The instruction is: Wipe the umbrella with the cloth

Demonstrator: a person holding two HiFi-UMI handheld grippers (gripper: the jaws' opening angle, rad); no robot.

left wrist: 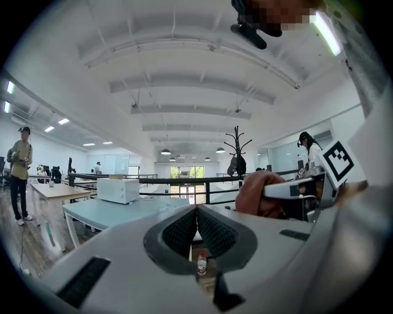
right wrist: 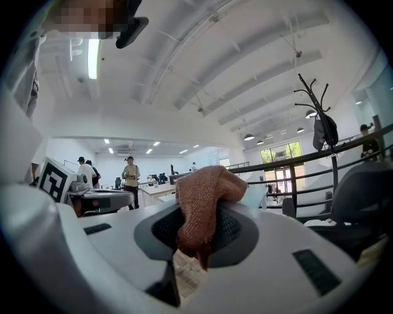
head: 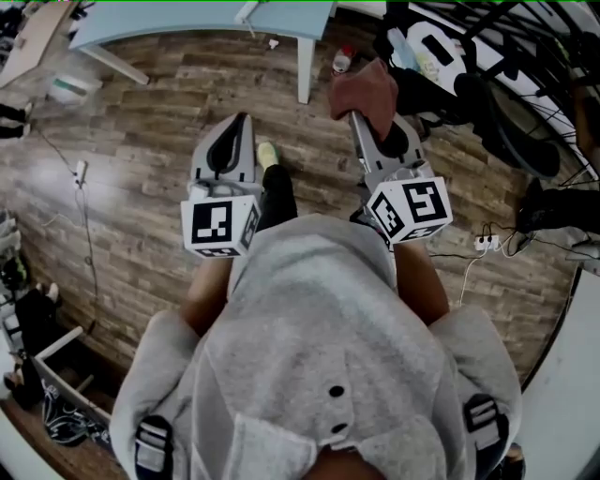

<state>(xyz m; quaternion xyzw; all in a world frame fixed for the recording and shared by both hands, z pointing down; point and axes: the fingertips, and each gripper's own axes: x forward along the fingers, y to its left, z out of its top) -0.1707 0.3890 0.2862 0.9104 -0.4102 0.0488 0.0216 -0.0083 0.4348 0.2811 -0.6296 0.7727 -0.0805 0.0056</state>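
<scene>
A reddish-brown cloth [head: 367, 92] hangs bunched from my right gripper [head: 360, 116], which is shut on it. The right gripper view shows the cloth [right wrist: 201, 202] clamped between the dark pads of the right gripper [right wrist: 199, 222] and drooping over them. My left gripper [head: 240, 124] is level beside it, shut with nothing held; the left gripper view shows the left gripper [left wrist: 196, 213] with its pads pressed together. The open black umbrella [head: 497, 70], ribs showing, lies at the top right of the head view, just beyond the cloth. Neither gripper touches it.
A light blue table [head: 202, 23] stands ahead, and a small bottle [head: 343, 59] sits on the wooden floor by its leg. A white box [left wrist: 118, 189] rests on that table. Cables and a power strip [head: 485, 243] lie right. A person [right wrist: 131, 178] stands in the distance.
</scene>
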